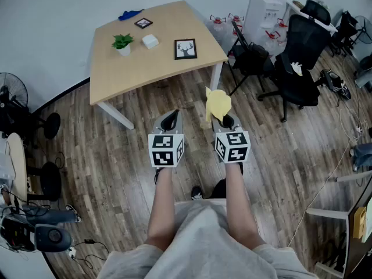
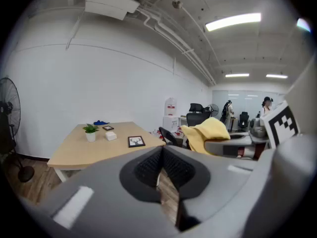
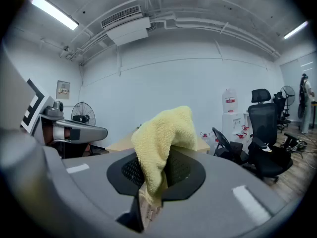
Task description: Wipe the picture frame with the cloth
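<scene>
Here the right tool is clamped on a fold of the yellow cloth, ready for wiping. The left tool has its jaws pressed together on nothing, perhaps free to steady the picture frame, which sits on the bench well ahead of both. Only the head view shows the stretch of floor between; in the right gripper view the cloth hides the frame.
</scene>
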`<state>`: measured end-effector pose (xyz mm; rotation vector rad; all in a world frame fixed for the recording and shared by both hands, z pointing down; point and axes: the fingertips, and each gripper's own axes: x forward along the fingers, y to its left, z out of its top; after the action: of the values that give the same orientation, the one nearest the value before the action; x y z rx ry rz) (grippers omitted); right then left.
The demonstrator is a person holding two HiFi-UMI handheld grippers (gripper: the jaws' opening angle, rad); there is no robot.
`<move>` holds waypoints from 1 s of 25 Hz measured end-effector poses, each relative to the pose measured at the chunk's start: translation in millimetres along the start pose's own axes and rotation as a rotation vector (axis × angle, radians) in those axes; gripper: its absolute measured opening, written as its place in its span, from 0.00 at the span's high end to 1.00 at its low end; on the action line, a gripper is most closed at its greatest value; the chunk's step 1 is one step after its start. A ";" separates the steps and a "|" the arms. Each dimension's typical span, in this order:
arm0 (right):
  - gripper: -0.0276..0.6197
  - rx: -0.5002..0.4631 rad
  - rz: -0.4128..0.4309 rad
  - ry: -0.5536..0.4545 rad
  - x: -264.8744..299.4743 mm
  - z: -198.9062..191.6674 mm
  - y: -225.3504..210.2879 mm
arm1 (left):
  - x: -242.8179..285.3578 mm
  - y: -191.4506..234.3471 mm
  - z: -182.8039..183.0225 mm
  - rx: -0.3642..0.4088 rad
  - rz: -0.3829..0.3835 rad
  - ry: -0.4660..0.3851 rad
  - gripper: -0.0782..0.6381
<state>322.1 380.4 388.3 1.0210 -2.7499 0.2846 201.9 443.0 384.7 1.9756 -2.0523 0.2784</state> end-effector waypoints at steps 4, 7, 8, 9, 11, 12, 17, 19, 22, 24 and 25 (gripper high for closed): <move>0.88 0.000 0.003 0.002 0.1 -1.7 6.0 | -7.6 8.0 6.4 -0.046 -0.008 -0.053 0.82; 0.88 0.011 -0.013 -0.001 0.1 -4.7 -0.1 | -6.4 11.1 3.2 -0.083 -0.012 -0.055 0.82; 0.88 0.024 -0.027 -0.011 -0.5 -4.8 -4.8 | -5.6 11.4 1.3 -0.099 -0.018 -0.049 0.82; 0.88 0.039 -0.041 -0.024 -1.0 -3.8 -9.6 | -4.8 12.3 -0.3 -0.115 -0.023 -0.042 0.82; 0.88 0.063 -0.048 -0.053 0.8 1.1 -16.9 | -1.9 16.5 -1.8 -0.132 -0.025 -0.026 0.82; 0.88 0.068 -0.042 -0.063 3.6 3.8 -18.5 | 0.3 19.7 -1.9 -0.130 -0.022 -0.019 0.82; 0.88 0.033 0.015 -0.027 36.5 5.8 -14.6 | 18.3 42.6 0.7 -0.123 -0.019 -0.006 0.82; 0.88 0.024 0.026 -0.023 51.5 10.2 -14.5 | 27.8 49.7 7.8 -0.115 -0.034 -0.018 0.82; 0.88 0.019 0.033 -0.026 73.5 20.9 -18.5 | 44.1 59.1 19.7 -0.077 -0.048 -0.038 0.82; 0.88 0.017 0.035 -0.023 88.5 25.8 -22.8 | 56.1 67.3 23.9 -0.059 -0.043 -0.035 0.82; 0.88 0.017 0.035 -0.020 96.4 27.7 -25.5 | 62.4 71.5 25.8 -0.055 -0.042 -0.032 0.82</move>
<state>264.1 294.7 388.2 0.9860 -2.7906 0.3045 127.3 379.1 384.8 1.9996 -2.0127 0.1809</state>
